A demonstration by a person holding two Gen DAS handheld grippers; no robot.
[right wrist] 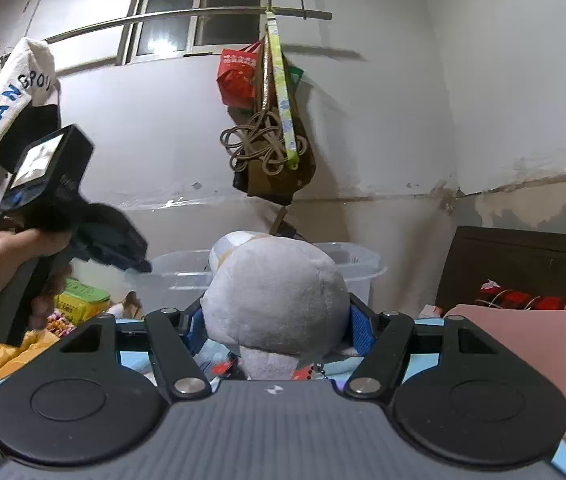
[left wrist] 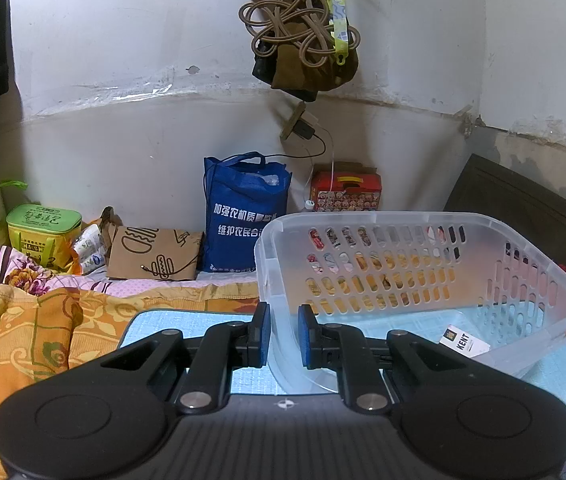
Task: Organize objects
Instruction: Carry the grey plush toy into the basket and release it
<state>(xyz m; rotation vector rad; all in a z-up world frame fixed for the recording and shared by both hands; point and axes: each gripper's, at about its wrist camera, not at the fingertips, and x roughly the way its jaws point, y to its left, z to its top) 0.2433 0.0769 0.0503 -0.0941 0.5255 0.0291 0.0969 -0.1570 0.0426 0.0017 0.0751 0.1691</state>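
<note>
Grey plush toy [right wrist: 279, 296] is sitting squeezed between the blue pads [right wrist: 361, 326] of the right gripper [right wrist: 279, 330], bulging above both fingers, with the clear basket [right wrist: 179, 270] just behind it. Across the light-blue mat [left wrist: 171, 320], the left gripper [left wrist: 284, 334] is pinching the basket's near rim [left wrist: 283, 344], its jaws nearly closed. Inside the basket a KENT pack [left wrist: 465, 340] is lying on the floor.

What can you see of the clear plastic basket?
The basket is translucent frosted plastic, roughly rectangular with rounded corners, a rolled rim and slotted walls. It is tipped, its opening facing the camera, resting on the light blue mat. The left tool is shut on its near corner wall, one pad inside, one outside. A white KENT packet lies inside. The right wrist view shows the basket's far side only.
</note>
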